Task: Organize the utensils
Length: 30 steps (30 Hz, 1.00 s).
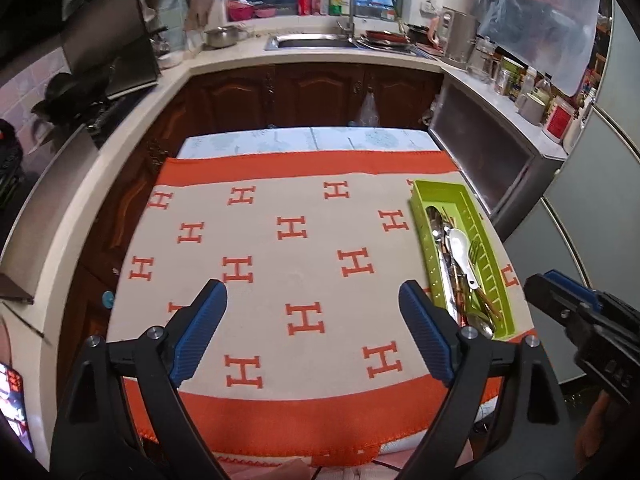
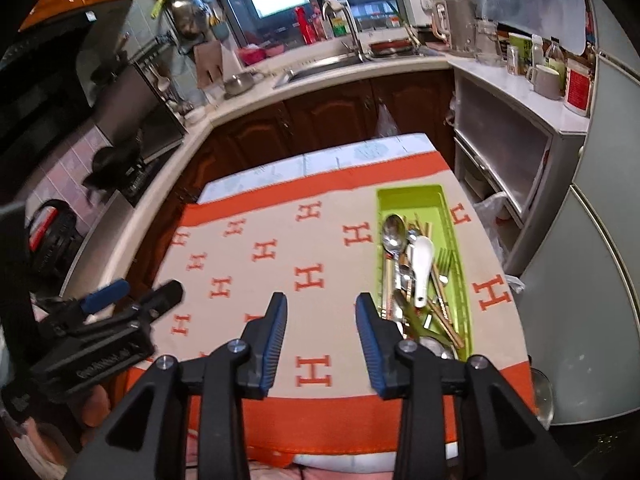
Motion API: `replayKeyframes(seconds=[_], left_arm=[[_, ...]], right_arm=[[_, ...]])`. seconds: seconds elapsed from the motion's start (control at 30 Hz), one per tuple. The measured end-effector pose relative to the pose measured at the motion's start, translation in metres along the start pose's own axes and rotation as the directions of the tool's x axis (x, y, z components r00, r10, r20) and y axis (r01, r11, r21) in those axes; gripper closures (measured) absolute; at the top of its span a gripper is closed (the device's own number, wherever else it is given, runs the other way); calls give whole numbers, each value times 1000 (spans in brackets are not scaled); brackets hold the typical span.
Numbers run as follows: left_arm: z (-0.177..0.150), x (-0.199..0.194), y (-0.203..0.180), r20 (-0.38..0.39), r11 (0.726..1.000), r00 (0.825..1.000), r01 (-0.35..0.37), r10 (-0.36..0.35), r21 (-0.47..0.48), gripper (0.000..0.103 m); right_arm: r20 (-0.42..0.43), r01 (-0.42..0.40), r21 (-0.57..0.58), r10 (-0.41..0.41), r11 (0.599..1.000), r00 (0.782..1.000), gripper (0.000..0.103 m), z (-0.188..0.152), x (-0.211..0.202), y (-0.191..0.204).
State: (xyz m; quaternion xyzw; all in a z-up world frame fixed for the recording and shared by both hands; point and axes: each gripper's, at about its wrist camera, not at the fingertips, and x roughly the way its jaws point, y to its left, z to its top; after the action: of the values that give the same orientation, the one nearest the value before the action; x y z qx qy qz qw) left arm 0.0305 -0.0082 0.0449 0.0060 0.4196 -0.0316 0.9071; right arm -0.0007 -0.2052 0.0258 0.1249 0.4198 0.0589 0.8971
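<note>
A lime green utensil tray (image 1: 496, 264) (image 2: 460, 240) lies on the right side of the cloth-covered table. Inside it are a white ceramic spoon (image 1: 460, 246) (image 2: 422, 268), metal spoons (image 2: 392, 232), a fork (image 2: 442, 260) and chopsticks, piled lengthwise. My left gripper (image 1: 314, 292) hovers open over the middle of the cloth, left of the tray, with nothing between its fingers. My right gripper (image 2: 322, 304) is open too, just left of the tray's near end, and holds nothing. Each gripper shows at the edge of the other's view.
The table wears a beige cloth with orange H marks and an orange border (image 1: 280, 412). Kitchen counters wrap around behind, with a sink (image 1: 316, 42), a pot, jars (image 1: 516, 80) and a stove at left. A steel cabinet (image 1: 492, 160) and grey fridge stand at right.
</note>
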Motion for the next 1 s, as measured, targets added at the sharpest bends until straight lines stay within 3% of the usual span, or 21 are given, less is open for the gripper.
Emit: replayKeyframes(seconds=[0.23, 1.0], left_arm=[[-14, -19, 16, 24, 997, 999, -20, 22, -70, 17], [-31, -22, 26, 30, 996, 999, -31, 33, -79, 17]], right_arm=[[68, -3, -61, 7, 998, 998, 59, -9, -18, 28], [5, -16, -78, 16, 997, 1000, 58, -20, 0, 46]])
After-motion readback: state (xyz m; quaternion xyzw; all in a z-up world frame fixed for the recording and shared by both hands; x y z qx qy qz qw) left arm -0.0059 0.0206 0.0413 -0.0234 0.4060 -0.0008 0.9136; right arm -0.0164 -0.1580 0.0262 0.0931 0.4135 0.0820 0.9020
